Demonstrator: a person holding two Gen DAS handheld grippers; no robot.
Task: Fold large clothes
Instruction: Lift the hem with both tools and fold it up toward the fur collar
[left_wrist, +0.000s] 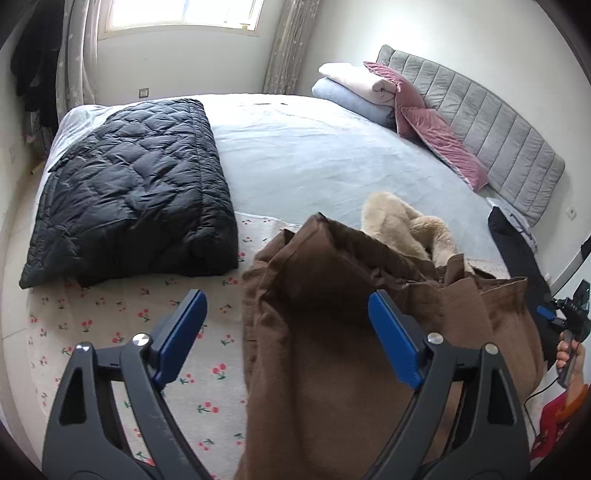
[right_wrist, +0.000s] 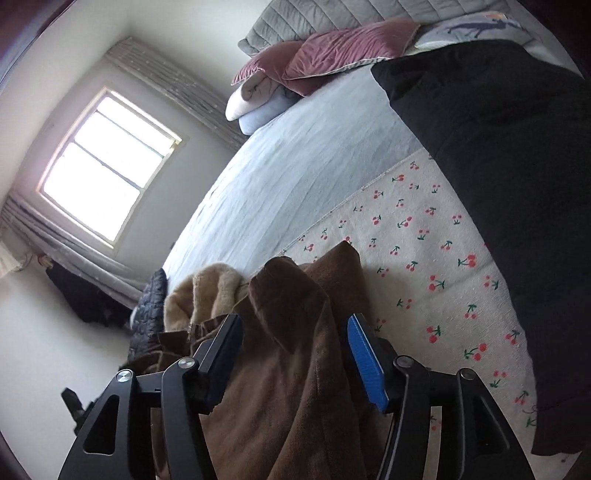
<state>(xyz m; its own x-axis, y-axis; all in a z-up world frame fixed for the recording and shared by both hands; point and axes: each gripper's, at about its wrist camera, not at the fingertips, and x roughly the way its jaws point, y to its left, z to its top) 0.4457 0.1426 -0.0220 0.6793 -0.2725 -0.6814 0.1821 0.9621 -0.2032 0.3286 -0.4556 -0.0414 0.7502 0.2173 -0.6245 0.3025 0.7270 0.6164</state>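
A brown coat (left_wrist: 332, 332) with a beige fleece lining (left_wrist: 399, 225) lies bunched on the cherry-print sheet (left_wrist: 110, 332) at the near edge of the bed. My left gripper (left_wrist: 288, 332) is open just above the coat's left part, its blue pads (left_wrist: 395, 339) wide apart. In the right wrist view the same brown coat (right_wrist: 295, 369) lies between the open pads of my right gripper (right_wrist: 295, 354), with the lining (right_wrist: 207, 291) further left. The right gripper also shows at the right edge of the left wrist view (left_wrist: 565, 317).
A folded black quilted jacket (left_wrist: 136, 192) lies on the bed's left part. A black garment (right_wrist: 498, 166) lies on the right side. Pink pillows (left_wrist: 436, 136), folded blankets (left_wrist: 354, 85) and a grey headboard (left_wrist: 498, 122) are at the far end. A window (right_wrist: 107, 166) is beyond the bed.
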